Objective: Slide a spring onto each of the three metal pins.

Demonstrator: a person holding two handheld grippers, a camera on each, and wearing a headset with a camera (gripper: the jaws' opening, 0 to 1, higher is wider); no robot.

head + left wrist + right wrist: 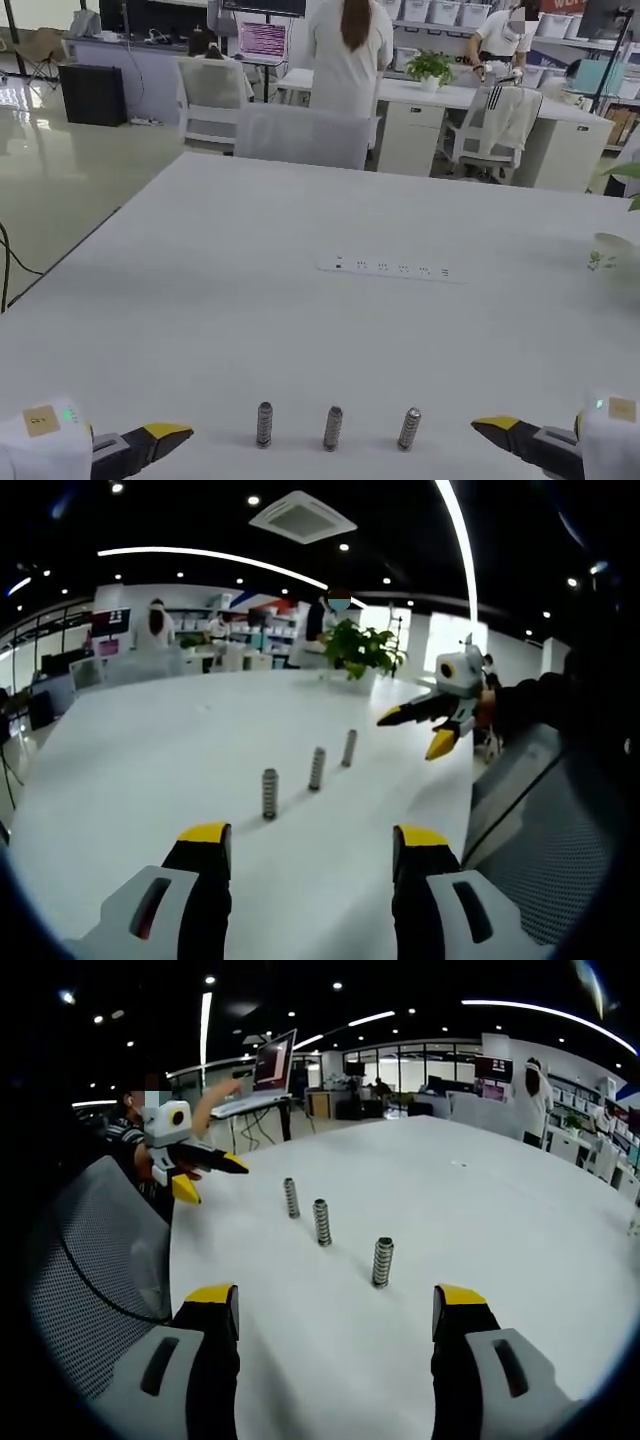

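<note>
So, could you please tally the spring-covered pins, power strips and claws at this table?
Grey metal pins wearing coiled springs: 3
Flat white plastic power strip: 1
Yellow-tipped claws, left claw and right claw: 2
Total: 6

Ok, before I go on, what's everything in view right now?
Table: one, white, under everything.
Pins: three, grey metal, upright in a row near the table's front edge.
Springs: three, grey, one around each pin.
Power strip: one, white, flat at mid-table.
Potted plant: one, pale pot with green leaves, at the table's right edge.
Chair: one, grey, at the table's far edge.
People: two, white tops, standing at the desks behind.
Left gripper: one, white with yellow tips, open and empty, left of the pins.
Right gripper: one, same colours, open and empty, right of the pins.
</note>
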